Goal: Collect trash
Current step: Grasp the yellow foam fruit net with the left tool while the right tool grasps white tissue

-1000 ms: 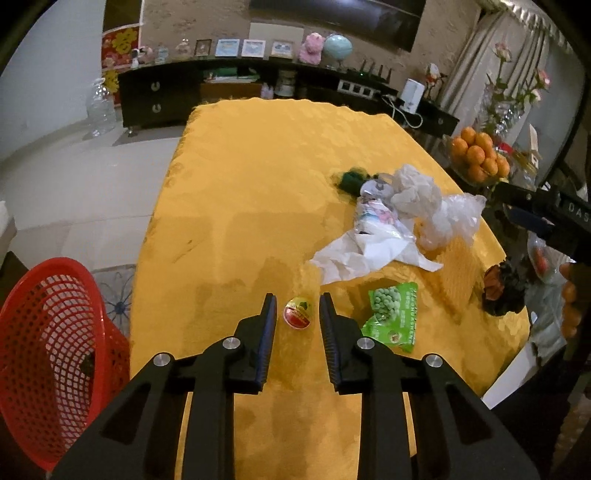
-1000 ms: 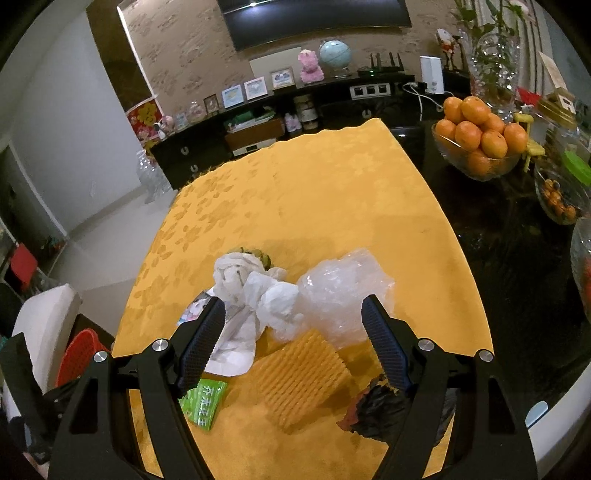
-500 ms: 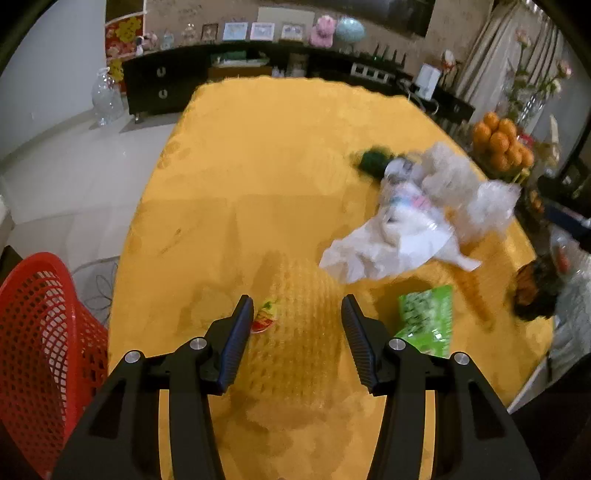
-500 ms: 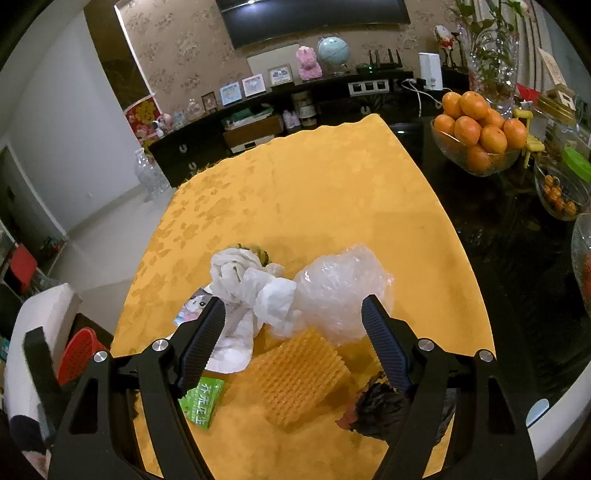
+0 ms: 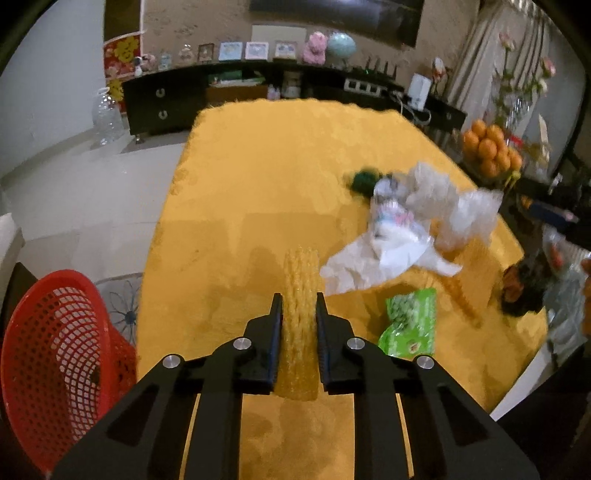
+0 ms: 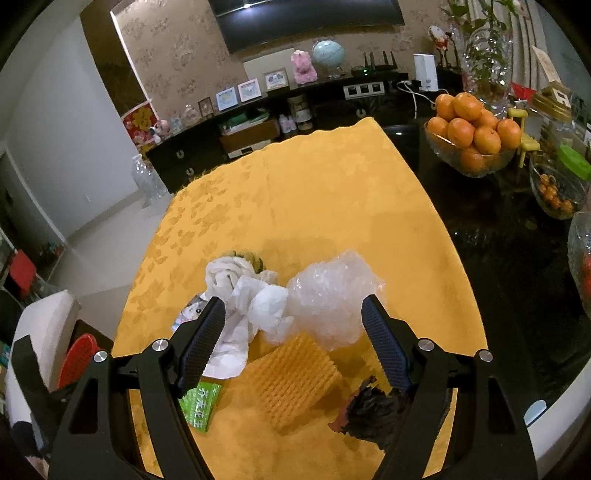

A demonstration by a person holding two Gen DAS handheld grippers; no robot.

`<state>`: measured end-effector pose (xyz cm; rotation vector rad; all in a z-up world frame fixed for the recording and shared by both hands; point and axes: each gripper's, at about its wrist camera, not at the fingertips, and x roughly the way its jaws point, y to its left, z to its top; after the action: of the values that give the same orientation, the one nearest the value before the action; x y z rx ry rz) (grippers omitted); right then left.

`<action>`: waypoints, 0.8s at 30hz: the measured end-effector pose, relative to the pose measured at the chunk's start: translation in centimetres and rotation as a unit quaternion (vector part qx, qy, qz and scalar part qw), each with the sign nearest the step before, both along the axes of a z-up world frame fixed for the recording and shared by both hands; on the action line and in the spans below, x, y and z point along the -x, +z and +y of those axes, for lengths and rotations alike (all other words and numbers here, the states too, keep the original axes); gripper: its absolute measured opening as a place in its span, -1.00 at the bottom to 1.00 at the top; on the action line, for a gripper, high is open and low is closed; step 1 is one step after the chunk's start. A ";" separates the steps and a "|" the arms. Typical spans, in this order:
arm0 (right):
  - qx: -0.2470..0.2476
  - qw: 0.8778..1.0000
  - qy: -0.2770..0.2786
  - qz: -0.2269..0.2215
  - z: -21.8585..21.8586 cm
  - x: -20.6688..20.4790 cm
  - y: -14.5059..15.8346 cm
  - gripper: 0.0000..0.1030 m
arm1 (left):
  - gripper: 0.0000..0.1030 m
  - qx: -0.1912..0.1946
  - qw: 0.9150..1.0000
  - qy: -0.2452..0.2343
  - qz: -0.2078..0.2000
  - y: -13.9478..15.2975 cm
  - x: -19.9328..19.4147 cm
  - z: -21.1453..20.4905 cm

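A dark low sideboard [image 6: 258, 122] lines the patterned beige wall [image 6: 177, 55] under a wall television [image 6: 306, 14], beside pale floor tiles [image 5: 85, 192].

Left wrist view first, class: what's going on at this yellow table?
A person is clearing trash with two hand-held grippers. The left gripper has just closed on a yellow foam net. The right gripper hangs open above the crumpled plastic wrap and white tissue, gripping nothing. A red basket stands beside the table.

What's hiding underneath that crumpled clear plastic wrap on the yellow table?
The clear plastic wrap overlaps the far edge of a yellow foam net. Anything else beneath it is covered, so I cannot tell.
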<state>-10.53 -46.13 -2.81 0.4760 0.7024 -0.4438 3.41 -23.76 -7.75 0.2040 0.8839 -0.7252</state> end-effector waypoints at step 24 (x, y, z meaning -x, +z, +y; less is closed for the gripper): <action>0.091 0.973 0.192 0.094 3.8 -9.2 -3.9 0.43 | -0.70 0.097 0.994 0.055 -0.010 6.1 -1.8 6.0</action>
<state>-1.37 -42.34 -6.75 0.1190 0.9069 -0.1858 5.16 -17.80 -1.67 -0.0101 0.7949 -0.6992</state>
